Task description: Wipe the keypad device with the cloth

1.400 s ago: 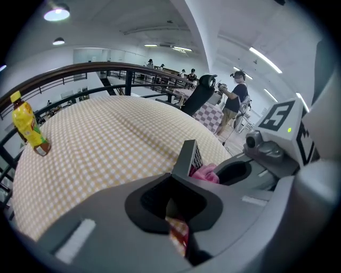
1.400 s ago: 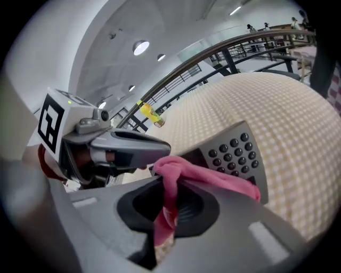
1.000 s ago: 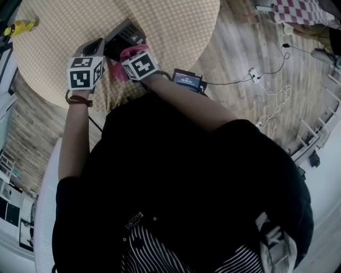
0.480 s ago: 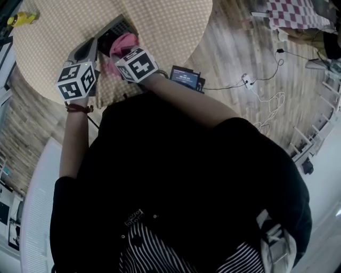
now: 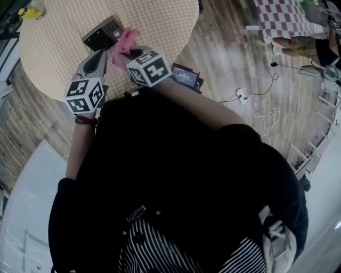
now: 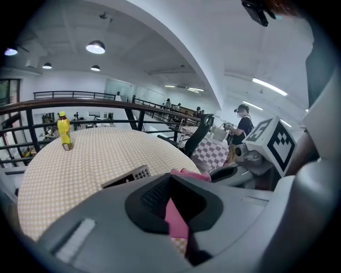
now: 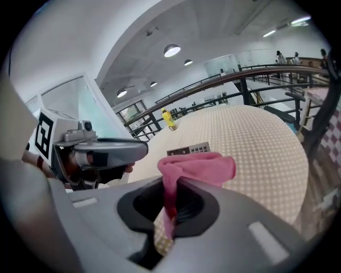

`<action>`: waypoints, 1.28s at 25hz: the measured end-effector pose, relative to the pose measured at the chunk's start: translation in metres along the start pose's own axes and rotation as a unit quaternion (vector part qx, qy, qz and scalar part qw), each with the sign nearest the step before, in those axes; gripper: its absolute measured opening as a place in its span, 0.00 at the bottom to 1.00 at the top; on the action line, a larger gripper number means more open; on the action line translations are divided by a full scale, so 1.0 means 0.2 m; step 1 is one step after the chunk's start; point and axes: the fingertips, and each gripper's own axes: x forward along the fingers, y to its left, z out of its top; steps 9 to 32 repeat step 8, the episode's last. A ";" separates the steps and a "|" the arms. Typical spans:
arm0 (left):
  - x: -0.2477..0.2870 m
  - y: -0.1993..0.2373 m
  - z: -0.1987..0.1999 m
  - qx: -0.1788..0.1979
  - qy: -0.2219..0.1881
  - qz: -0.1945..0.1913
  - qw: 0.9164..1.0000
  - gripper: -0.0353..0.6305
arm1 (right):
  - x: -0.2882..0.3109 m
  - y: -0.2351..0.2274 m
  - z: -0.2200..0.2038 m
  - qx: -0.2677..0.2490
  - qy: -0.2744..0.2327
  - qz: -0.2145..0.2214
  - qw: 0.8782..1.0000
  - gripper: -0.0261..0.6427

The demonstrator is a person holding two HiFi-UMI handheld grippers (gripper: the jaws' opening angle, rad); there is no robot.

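Observation:
The dark keypad device (image 5: 103,33) lies flat on the round checked table (image 5: 53,58), also seen in the left gripper view (image 6: 127,177) and the right gripper view (image 7: 187,150). My right gripper (image 5: 129,51) is shut on the pink cloth (image 5: 126,41), which bunches above its jaws (image 7: 196,166) just short of the device. The left gripper (image 5: 103,54) sits beside it, at the cloth's left, jaws together. A pink strip (image 6: 176,217) shows in its slit. From the right gripper view, the left gripper's tip (image 7: 143,150) stands apart from the cloth.
A yellow bottle (image 5: 29,11) stands at the table's far left edge. A small black screen unit (image 5: 186,79) sits by the table's near right edge. Cables (image 5: 258,109) trail over the wooden floor. A railing, a dark chair (image 6: 198,136) and a person (image 6: 244,125) lie beyond.
Both grippers have drawn back toward the table's near edge. The cloth has come off the device with the right gripper. The left gripper, earlier at the device, is now apart from it.

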 end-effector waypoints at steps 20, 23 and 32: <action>-0.14 -0.27 -0.28 -0.025 0.000 0.018 1.000 0.05 | -0.15 0.09 -0.29 -0.005 0.003 0.019 1.000 0.08; -0.14 -0.27 -0.28 -0.025 0.000 0.018 1.000 0.05 | -0.15 0.09 -0.29 -0.005 0.003 0.019 1.000 0.08; -0.14 -0.27 -0.28 -0.025 0.000 0.018 1.000 0.05 | -0.15 0.09 -0.29 -0.005 0.003 0.019 1.000 0.08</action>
